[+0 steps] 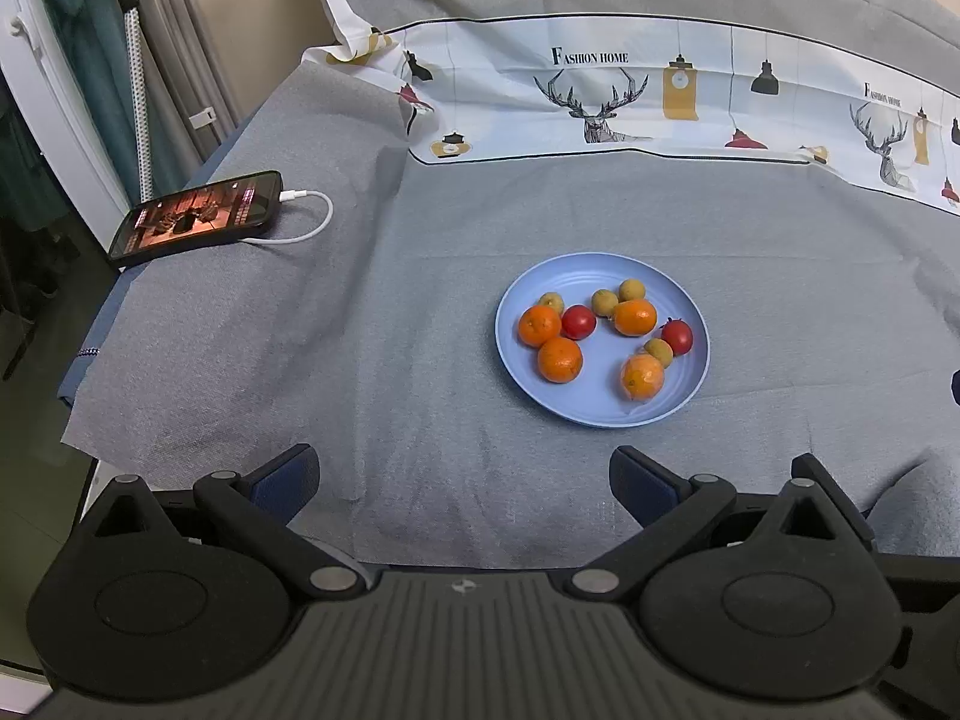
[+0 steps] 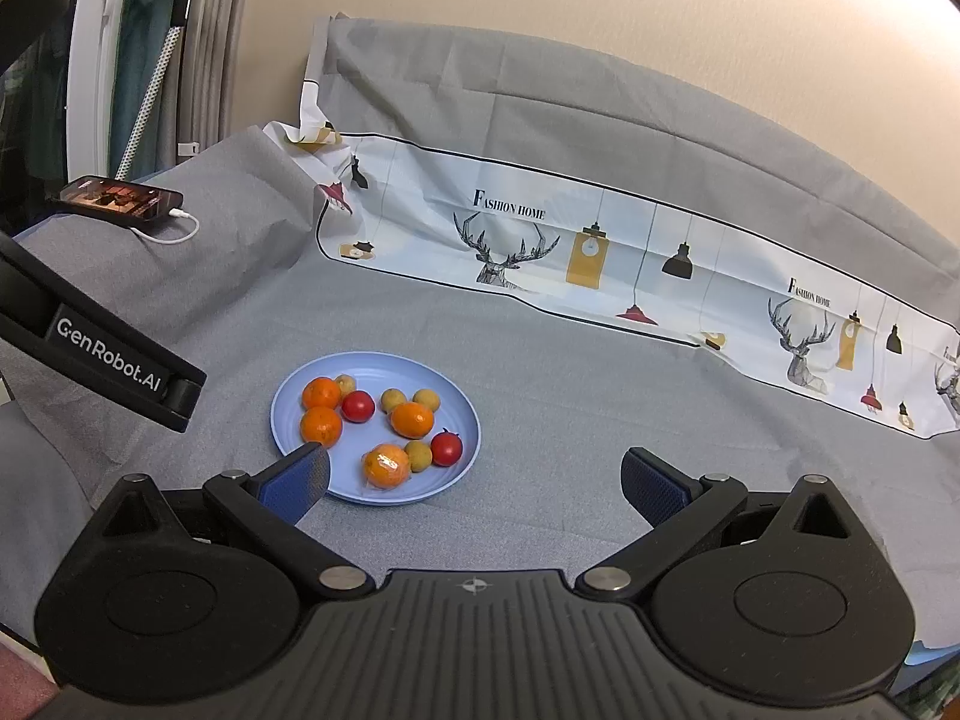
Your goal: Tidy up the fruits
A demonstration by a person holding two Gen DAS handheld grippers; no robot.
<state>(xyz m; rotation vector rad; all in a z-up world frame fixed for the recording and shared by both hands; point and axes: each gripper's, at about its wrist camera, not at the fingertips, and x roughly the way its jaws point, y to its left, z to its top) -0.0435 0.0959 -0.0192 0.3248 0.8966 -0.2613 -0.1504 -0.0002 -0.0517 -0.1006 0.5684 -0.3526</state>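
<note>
A blue plate (image 1: 606, 411) sits on the grey cloth and holds several oranges (image 1: 559, 359), two red tomatoes (image 1: 578, 321) and several small yellow-brown fruits (image 1: 604, 302). My left gripper (image 1: 465, 480) is open and empty, hovering in front of the plate. My right gripper (image 2: 474, 480) is open and empty too; its left fingertip (image 2: 300, 480) overlaps the plate's near rim (image 2: 384, 498) in view. The plate's oranges (image 2: 321, 426) and tomatoes (image 2: 446, 449) show in the right wrist view. Part of the left gripper's body shows at the left of the right wrist view.
A black phone (image 1: 198, 219) with a lit screen and a white cable (image 1: 306, 222) lies at the table's far left edge. A printed deer-pattern cloth (image 1: 630, 96) runs along the back. A wall and curtains stand to the left.
</note>
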